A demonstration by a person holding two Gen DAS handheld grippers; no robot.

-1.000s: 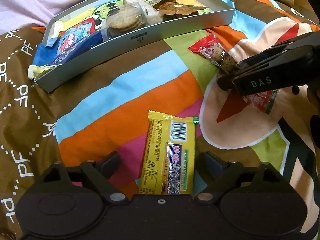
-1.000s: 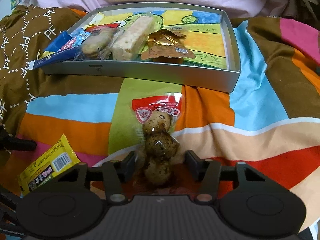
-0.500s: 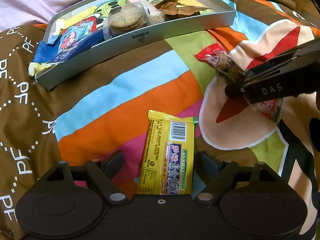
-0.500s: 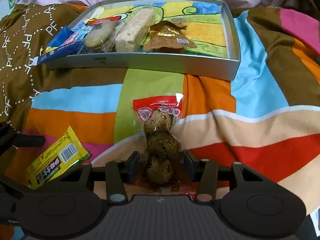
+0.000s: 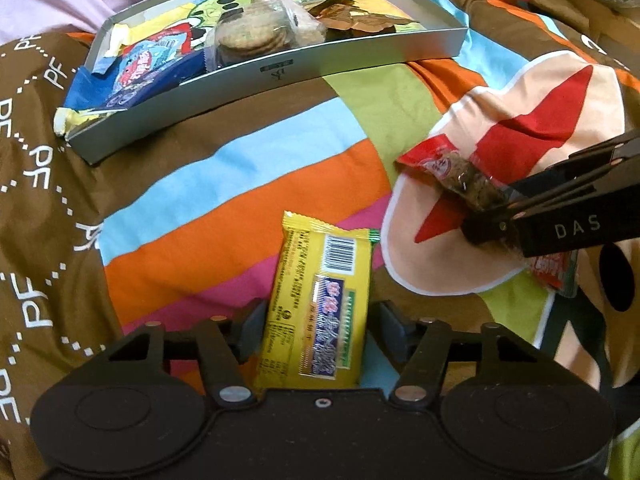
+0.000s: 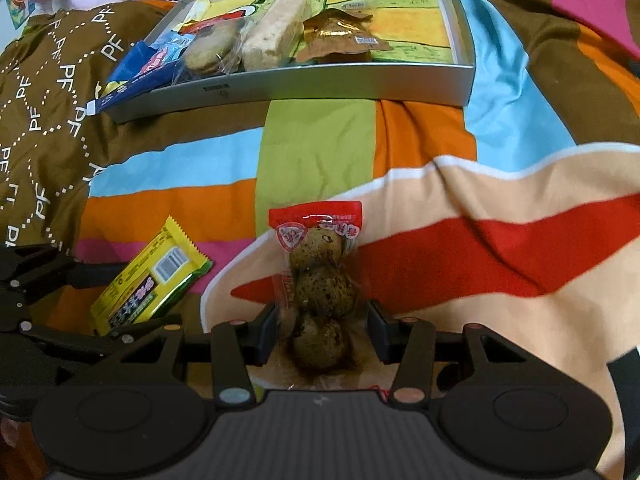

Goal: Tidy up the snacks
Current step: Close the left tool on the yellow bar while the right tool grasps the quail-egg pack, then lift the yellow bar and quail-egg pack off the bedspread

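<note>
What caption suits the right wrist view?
Right gripper clamps a red-topped egg pack before the snack tray.

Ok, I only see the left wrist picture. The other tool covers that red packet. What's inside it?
Observer: Three speckled brown eggs in a row inside the red-topped packet.
Operator: Is the tool squeezing it?
Observer: Yes, the right tool has a pad on each side of the lower eggs.
Operator: What's behind the biscuits in the tray?
Observer: A long pale bar, lying beside the biscuits in the tray.
</note>
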